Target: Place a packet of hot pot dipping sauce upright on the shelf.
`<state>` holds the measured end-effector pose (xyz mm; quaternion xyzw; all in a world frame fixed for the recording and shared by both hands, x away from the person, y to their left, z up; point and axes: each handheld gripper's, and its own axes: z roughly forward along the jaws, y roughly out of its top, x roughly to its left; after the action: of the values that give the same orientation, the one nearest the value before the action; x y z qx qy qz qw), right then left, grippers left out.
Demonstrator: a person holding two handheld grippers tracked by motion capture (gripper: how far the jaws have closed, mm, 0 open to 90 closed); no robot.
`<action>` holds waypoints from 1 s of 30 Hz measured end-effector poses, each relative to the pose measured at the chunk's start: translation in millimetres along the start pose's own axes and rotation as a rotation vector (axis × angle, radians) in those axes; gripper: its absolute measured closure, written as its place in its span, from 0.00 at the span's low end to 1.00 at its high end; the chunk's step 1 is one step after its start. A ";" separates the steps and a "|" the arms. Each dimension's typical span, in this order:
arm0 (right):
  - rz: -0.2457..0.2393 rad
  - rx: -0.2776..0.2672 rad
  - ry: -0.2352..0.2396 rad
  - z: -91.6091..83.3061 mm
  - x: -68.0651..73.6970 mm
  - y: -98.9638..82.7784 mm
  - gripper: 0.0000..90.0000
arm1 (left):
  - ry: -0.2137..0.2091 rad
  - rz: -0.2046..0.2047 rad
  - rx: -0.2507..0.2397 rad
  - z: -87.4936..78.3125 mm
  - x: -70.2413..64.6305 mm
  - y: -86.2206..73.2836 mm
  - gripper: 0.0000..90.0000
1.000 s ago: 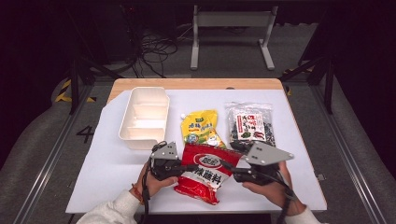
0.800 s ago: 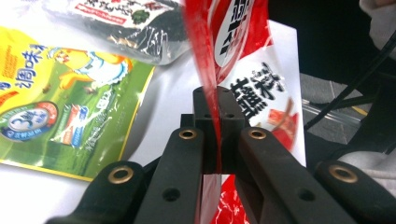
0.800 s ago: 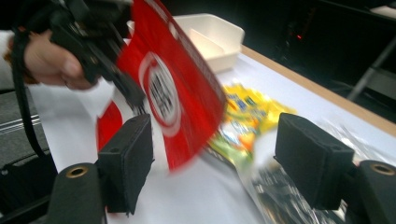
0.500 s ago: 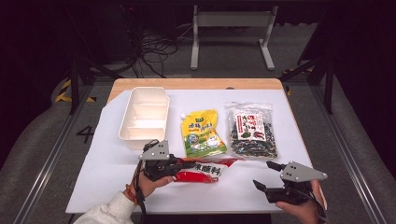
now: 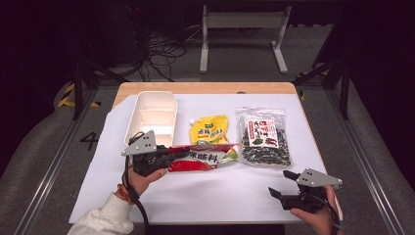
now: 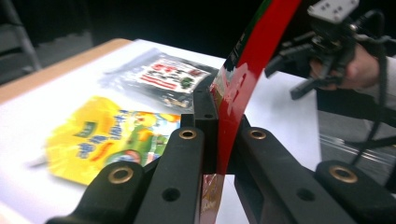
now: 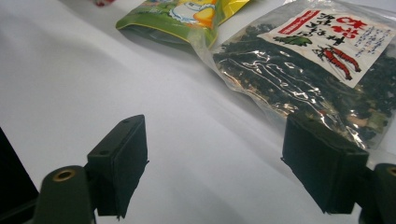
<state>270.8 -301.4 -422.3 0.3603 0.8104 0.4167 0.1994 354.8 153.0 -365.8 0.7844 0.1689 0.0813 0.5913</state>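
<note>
Nearest, the right gripper [image 5: 283, 186] hovered over the white table cover [image 5: 220, 196], its jaws wide apart after just opening, with nothing between them. Further in, the left gripper [image 5: 180, 155] had its jaws clamped on one end of the flat red plastic snack packet [image 5: 203, 157], lifted just above the cover. Behind lay the yellow pouch [image 5: 210, 130] and the clear bag of dark dried food [image 5: 263, 137], then the white divided plastic tray [image 5: 151, 116]
</note>
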 end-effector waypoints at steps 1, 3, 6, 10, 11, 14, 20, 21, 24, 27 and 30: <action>-0.001 0.004 0.004 1.3 0.5 -0.6 0.25 | 0.007 -0.001 -0.005 -2.8 2.7 0.4 1.00; -0.005 0.012 0.009 2.9 1.3 -1.6 0.25 | 0.024 -0.006 -0.015 -7.4 7.1 1.5 1.00; -0.008 0.027 0.012 5.7 2.2 -3.9 0.25 | 0.046 -0.009 -0.031 -14.8 14.7 5.3 1.00; -0.008 0.044 0.010 7.4 3.3 -7.2 0.25 | 0.072 0.009 -0.043 -23.4 24.8 12.4 1.00; -0.007 0.045 0.010 7.5 3.5 -7.8 0.25 | 0.081 0.000 -0.047 -25.4 27.2 14.1 1.00; -0.003 0.052 0.005 6.3 4.1 -10.0 0.25 | 0.115 0.005 -0.046 -32.0 36.5 20.1 1.00; 0.014 0.065 -0.009 3.1 5.6 -17.0 0.25 | 0.184 0.007 -0.054 -45.9 58.6 30.0 1.00; 0.017 0.066 -0.012 2.3 5.9 -17.9 0.25 | 0.190 -0.002 -0.053 -48.1 62.8 30.9 1.00; 0.027 0.069 -0.023 -1.2 6.6 -22.1 0.25 | 0.213 -0.007 -0.050 -51.6 74.8 33.5 1.00; 0.040 0.072 -0.039 -5.2 7.1 -26.9 0.25 | 0.233 -0.008 -0.046 -54.4 87.9 37.2 1.00; 0.048 0.075 -0.045 -7.0 7.4 -29.7 0.25 | 0.249 -0.011 -0.053 -57.0 96.5 40.2 1.00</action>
<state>249.2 -311.2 -442.7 0.3964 0.8118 0.3825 0.1939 432.7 229.4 -318.0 0.7516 0.2430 0.1792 0.5865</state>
